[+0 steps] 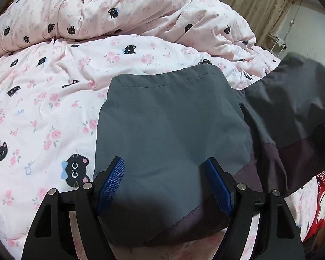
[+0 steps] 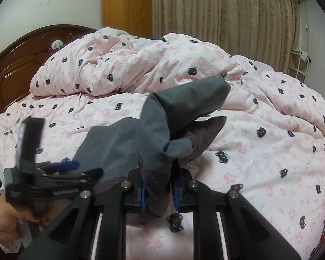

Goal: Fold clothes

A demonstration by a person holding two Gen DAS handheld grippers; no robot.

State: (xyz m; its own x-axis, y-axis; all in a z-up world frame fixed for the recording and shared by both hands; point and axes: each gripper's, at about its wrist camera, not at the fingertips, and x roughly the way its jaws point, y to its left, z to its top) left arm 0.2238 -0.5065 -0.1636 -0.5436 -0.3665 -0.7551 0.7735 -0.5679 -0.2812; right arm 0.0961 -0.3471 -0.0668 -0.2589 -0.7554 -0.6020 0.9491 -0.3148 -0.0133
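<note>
At my six o'clock, my right gripper (image 2: pixel 160 195) clenches the grey shorts (image 1: pixel 169 130); my left gripper (image 1: pixel 165 184) hangs released, so the unpinned fold may drag.

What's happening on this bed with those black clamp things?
A person is folding a pair of grey shorts on a bed covered by a pink quilt with a cat print. Each hand holds a two-finger gripper. The right gripper is shut on a bunched part of the shorts and lifts it off the quilt. The left gripper is open, its fingers either side of the flat half of the shorts, gripping nothing. The fold is not yet done.
</note>
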